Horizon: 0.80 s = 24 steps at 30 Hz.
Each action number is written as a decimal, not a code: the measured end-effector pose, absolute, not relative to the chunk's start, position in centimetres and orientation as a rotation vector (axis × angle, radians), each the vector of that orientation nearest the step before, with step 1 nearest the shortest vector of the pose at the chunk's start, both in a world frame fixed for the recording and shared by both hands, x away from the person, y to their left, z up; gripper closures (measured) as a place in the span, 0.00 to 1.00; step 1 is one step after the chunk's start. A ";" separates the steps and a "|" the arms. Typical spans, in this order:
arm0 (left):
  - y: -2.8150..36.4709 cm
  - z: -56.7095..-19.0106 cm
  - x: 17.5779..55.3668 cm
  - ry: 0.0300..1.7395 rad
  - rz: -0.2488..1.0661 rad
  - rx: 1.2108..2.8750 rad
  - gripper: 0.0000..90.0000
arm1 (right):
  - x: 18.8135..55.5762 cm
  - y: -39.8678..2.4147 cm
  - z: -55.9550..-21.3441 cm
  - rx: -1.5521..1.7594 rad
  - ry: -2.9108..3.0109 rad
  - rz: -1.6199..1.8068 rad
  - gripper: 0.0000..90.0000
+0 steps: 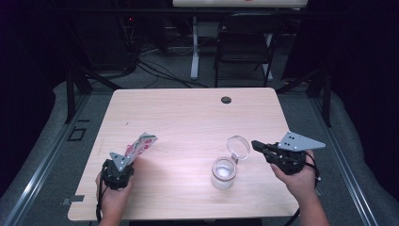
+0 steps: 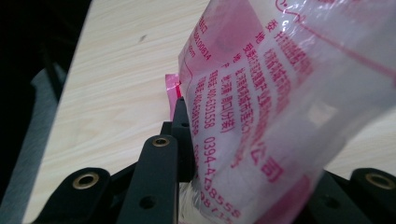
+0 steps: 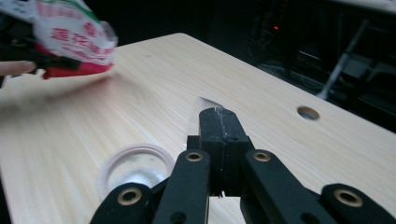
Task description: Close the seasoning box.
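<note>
Left gripper clamped on a pink-printed packet, held just above the table's left side, long axis pointing up and right. Open jar stands well to its right. Right gripper closed, apparently pinching the lid's edge, though that is hard to see. Judgement: packet must travel right, mouth tipped over the jar.

Overhead camera; two close table views
</note>
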<state>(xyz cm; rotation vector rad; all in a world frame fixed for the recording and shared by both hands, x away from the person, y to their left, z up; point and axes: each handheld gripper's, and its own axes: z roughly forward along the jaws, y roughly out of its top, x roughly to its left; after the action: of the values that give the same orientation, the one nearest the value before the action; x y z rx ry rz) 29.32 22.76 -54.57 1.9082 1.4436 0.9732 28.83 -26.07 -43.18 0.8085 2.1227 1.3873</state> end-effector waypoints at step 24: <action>23.7 -56.9 30.1 1.440 0.863 2.064 0.39 | 31.8 -26.2 -47.4 1.076 2.113 1.250 0.98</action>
<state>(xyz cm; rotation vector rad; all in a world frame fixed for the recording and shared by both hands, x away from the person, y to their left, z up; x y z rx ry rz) 30.07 23.72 -56.86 2.0638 1.4401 0.8627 31.83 -26.19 -47.36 1.0759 2.1129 1.2504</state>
